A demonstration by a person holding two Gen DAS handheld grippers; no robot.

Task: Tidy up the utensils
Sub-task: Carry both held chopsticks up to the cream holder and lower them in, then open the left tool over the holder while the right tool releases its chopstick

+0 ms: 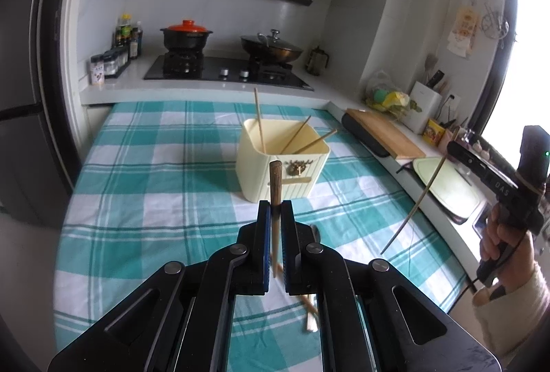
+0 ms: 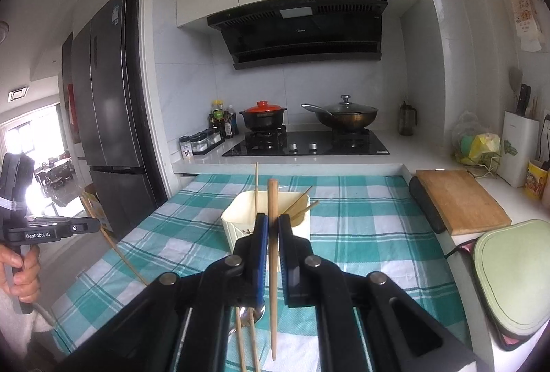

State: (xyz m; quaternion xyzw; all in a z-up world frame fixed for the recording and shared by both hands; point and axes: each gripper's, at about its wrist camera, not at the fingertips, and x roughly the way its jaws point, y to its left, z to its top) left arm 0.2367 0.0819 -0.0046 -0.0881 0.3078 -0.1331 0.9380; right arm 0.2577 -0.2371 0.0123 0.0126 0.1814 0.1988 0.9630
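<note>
A cream utensil holder (image 1: 252, 172) (image 2: 232, 222) stands on the checked tablecloth (image 1: 154, 165) with three chopsticks leaning inside. In front of it my left gripper (image 1: 275, 205) is shut on an upright wooden chopstick (image 1: 275, 179). My right gripper (image 2: 273, 219) is shut on another upright chopstick (image 2: 273, 200), just short of the holder. Each view shows the other gripper off to the side, the right gripper (image 1: 453, 146) and the left gripper (image 2: 95, 225), with its chopstick slanting down. Below the jaws, a metal spoon (image 2: 245, 315) and two loose chopsticks (image 2: 240, 348) lie on the cloth.
Behind the table runs a counter with a gas hob (image 1: 227, 69), an orange-lidded pot (image 1: 187, 35), a wok (image 1: 271, 48) and seasoning bottles (image 1: 127, 38). To the right lie a wooden cutting board (image 2: 460, 200) and a pale green board (image 2: 515, 272). A dark fridge (image 2: 106, 117) stands left.
</note>
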